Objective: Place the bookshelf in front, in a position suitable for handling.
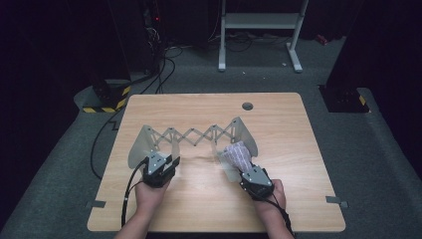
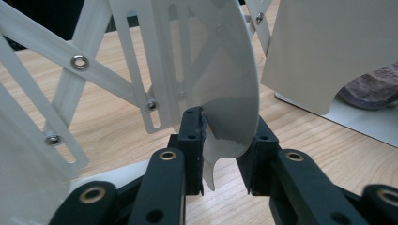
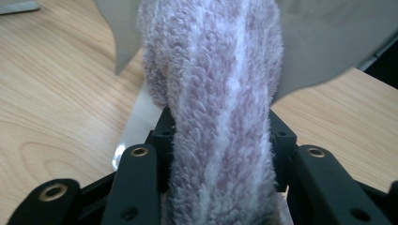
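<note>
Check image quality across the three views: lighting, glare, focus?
High view: wooden table evenly lit, room behind almost black, picture slightly soft. Left gripper view: the white rack's curved end plate is sharp, with mild sheen on its upper part, while the black fingers at the bottom are soft. Right gripper view: the fuzzy purple-and-white sock is crisp mid-frame, and the pale plates at the top corners blur.

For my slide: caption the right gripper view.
Right gripper grips a fuzzy purple-and-white striped cloth between its fingers, above the wooden table.
</note>
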A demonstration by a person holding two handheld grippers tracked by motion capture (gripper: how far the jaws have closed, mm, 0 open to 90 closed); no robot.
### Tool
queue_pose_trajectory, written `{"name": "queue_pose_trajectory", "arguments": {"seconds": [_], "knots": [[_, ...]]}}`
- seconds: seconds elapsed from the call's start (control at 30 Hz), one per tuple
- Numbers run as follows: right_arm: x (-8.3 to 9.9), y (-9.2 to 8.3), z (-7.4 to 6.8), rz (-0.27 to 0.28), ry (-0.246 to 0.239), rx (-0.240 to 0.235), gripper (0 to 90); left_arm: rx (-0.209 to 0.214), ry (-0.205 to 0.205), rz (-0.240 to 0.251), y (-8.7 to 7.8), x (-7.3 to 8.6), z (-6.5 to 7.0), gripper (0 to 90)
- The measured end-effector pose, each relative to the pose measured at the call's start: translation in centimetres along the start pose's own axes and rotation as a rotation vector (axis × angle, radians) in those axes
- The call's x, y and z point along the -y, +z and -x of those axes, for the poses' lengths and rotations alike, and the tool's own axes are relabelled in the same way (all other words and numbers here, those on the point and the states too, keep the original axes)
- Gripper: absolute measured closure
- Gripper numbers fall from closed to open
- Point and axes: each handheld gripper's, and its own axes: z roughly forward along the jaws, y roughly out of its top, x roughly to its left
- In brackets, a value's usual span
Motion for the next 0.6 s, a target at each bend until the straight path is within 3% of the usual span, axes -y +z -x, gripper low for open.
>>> {"name": "queue_pose_trajectory", "arguments": {"seconds": [0.17, 0.43, 0.6], "knots": [[0.3, 0.1, 0.8, -0.010, 0.018, 0.029, 59.0, 0.008, 0.019, 0.003, 0.0, 0.0, 0.9, 74.9], [1.3, 0.0, 2.9, -0.035, 0.065, 0.090, 59.0, 0.078, 0.074, 0.006, 1.0, -0.4, 4.3, 73.4], [1.5, -0.4, 3.9, -0.029, 0.090, 0.109, 59.0, 0.116, 0.082, 0.010, 1.5, -0.6, 5.3, 71.0]]}}
